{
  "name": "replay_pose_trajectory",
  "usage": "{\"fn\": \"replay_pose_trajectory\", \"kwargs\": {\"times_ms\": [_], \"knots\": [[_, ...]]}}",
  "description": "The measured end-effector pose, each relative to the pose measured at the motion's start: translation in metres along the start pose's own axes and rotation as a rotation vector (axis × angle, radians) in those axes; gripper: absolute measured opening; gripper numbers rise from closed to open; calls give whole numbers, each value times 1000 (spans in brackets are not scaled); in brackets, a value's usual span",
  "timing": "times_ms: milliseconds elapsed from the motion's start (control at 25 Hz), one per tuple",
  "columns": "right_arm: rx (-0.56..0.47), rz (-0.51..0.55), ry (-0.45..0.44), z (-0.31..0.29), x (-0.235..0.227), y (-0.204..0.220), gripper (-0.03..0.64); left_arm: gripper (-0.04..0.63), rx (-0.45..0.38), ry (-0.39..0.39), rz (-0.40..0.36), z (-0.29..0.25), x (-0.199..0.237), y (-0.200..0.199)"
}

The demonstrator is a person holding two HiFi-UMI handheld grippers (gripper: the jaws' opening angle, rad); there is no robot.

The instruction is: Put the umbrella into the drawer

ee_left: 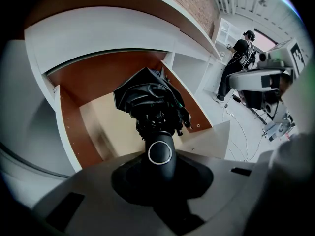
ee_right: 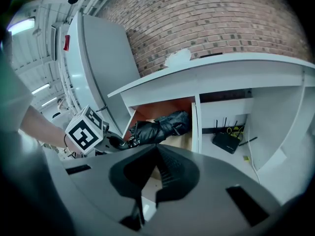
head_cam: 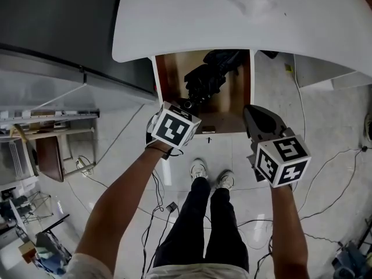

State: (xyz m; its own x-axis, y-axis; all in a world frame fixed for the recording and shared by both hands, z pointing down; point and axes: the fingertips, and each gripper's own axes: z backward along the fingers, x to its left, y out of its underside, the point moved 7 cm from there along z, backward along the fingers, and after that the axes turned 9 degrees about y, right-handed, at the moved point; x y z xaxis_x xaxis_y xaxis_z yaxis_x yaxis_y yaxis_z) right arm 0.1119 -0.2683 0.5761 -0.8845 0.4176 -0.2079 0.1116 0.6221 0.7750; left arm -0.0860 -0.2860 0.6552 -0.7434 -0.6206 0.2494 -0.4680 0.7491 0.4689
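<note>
black umbrella point(head_cam: 206, 77) at twelve o'clock, in a drawer point(head_cam: 165, 77) with red-brown walls and a pale wood floor. white table point(head_cam: 232, 22). grey left gripper point(ee_left: 160, 155) and right gripper point(ee_right: 156, 151), black-and-white square-patterned cubes. red-brown brick wall point(ee_right: 221, 18).

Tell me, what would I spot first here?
The black umbrella, bunched up, pointing into the open wooden drawer under the white table. The left gripper is shut on its handle, and the right gripper hangs empty near the drawer's front.
</note>
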Motion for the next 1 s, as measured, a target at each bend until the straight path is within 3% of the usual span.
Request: {"fn": "replay_pose_trajectory", "kwargs": {"times_ms": [440, 640, 1000], "knots": [[29, -28, 9, -13, 6, 7, 3, 83, -15, 44, -7, -17, 14, 6], [40, -30, 5, -17, 11, 9, 3, 97, 5, 63, 87, -24, 21, 10], [55, -32, -6, -23, 13, 11, 3, 101, 18, 54, 116, -29, 24, 12]]}}
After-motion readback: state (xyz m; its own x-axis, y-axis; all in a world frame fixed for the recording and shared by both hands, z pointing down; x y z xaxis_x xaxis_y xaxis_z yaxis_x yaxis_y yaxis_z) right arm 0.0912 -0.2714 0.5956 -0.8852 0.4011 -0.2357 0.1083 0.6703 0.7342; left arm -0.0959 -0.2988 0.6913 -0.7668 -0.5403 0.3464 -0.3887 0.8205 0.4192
